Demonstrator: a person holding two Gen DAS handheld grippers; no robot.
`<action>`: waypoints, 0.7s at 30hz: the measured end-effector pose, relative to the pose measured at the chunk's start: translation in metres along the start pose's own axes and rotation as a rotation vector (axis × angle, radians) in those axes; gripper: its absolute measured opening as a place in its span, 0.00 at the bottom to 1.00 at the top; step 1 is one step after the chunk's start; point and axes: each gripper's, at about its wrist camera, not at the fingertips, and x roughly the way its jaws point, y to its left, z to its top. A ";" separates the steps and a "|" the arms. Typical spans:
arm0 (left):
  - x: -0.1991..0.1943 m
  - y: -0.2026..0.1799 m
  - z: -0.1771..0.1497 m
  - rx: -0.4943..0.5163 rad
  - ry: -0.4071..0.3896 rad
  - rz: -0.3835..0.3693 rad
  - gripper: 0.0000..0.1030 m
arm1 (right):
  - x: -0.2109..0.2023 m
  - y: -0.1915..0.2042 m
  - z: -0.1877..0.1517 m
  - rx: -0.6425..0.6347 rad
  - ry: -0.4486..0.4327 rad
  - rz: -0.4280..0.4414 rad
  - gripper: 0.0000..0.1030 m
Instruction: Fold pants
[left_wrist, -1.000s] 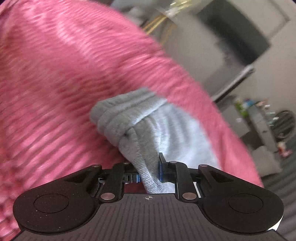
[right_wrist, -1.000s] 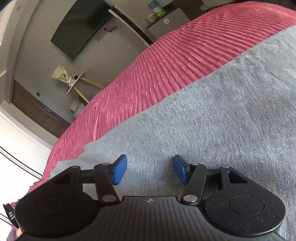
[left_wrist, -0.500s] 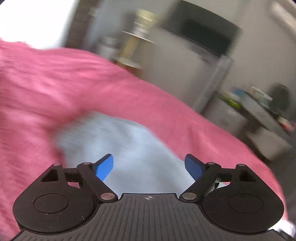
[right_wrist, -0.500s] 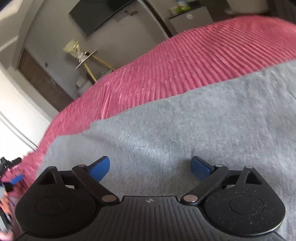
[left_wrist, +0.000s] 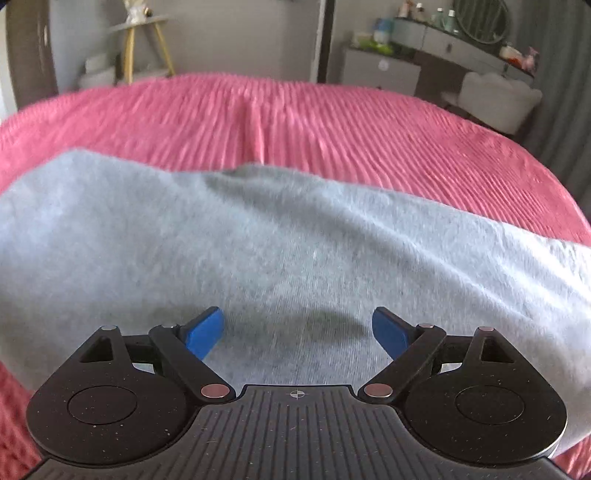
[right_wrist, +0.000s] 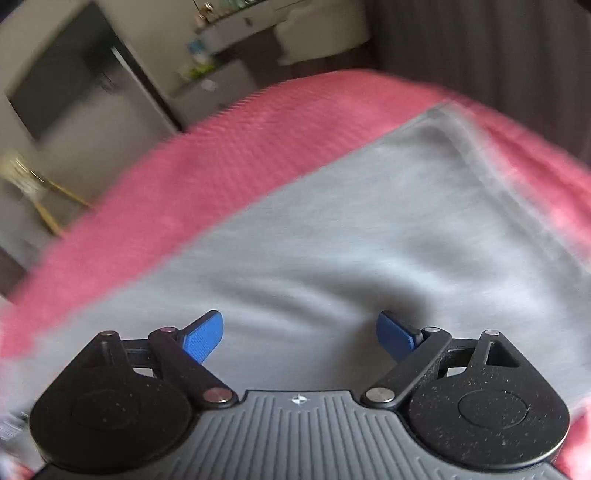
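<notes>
The grey pants (left_wrist: 280, 236) lie flat across the pink ribbed bedspread (left_wrist: 332, 122). In the left wrist view they form a wide band from left to right. My left gripper (left_wrist: 297, 334) is open and empty, its blue pads spread just above the grey cloth. In the right wrist view the pants (right_wrist: 369, 240) stretch away to a hemmed edge (right_wrist: 476, 166) at the upper right. My right gripper (right_wrist: 300, 334) is open and empty over the cloth. The right wrist view is blurred by motion.
The pink bedspread (right_wrist: 221, 170) surrounds the pants. Beyond the bed stand a small table with yellow legs (left_wrist: 144, 48), a grey dresser with bottles (left_wrist: 406, 55), a white chair (left_wrist: 498, 99) and a dark curtain (right_wrist: 498, 55).
My left gripper let go of the bunched grey cloth and opened, then swung to face the flat pants. My right gripper opened wider and turned right toward the hem.
</notes>
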 end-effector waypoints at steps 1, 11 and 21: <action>0.003 0.003 0.000 -0.020 0.008 0.010 0.91 | -0.002 0.001 -0.004 -0.049 0.007 -0.022 0.92; 0.003 0.008 -0.005 -0.087 0.026 0.029 0.93 | 0.013 0.034 -0.035 -0.294 -0.032 -0.172 0.95; 0.007 0.004 -0.003 -0.078 0.041 0.048 0.93 | 0.004 0.029 -0.032 -0.382 -0.029 -0.132 0.95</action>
